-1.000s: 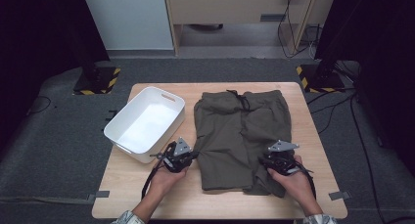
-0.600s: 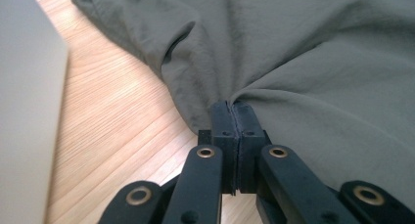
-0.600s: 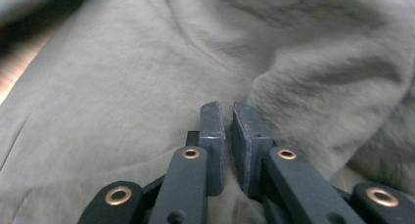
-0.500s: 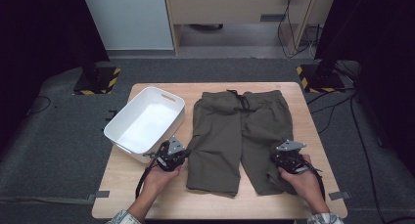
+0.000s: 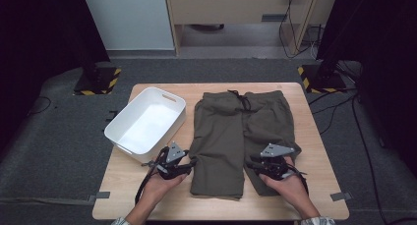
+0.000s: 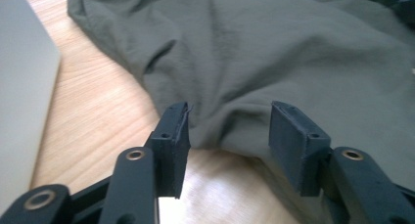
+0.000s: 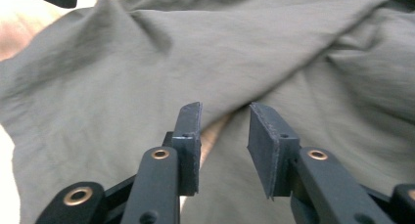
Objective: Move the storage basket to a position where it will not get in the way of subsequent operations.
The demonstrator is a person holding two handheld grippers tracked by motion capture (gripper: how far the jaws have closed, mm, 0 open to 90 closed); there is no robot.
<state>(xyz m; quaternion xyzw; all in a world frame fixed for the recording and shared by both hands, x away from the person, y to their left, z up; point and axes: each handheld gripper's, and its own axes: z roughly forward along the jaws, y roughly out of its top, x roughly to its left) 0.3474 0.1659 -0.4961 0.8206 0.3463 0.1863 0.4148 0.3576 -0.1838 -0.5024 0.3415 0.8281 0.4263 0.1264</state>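
A white bin [image 5: 146, 124] is seen with nothing in it; shorts [image 5: 239, 136] are laid flat beside it on the surface [image 5: 314, 151]; the left gripper [image 5: 189, 165] has just been opened at the shorts' outer edge, and the right gripper [image 5: 252, 162] stands part-open between the legs, no cloth being pinched in its fingers.

overhead forward-down, two close views sharing shorts [image 5: 236, 131]

Both forearms reach in from the near edge of the scene. The left hand [image 5: 156, 186] holds the left gripper [image 5: 191, 164] low, its tips pointing right. Its jaws have just been opening and stand apart with nothing pressed between the pads [image 6: 176, 136]. The right hand [image 5: 287, 185] holds the right gripper [image 5: 252, 164] with its tips pointing left. Its jaws, too, have just been opening and stand apart, gripping nothing.
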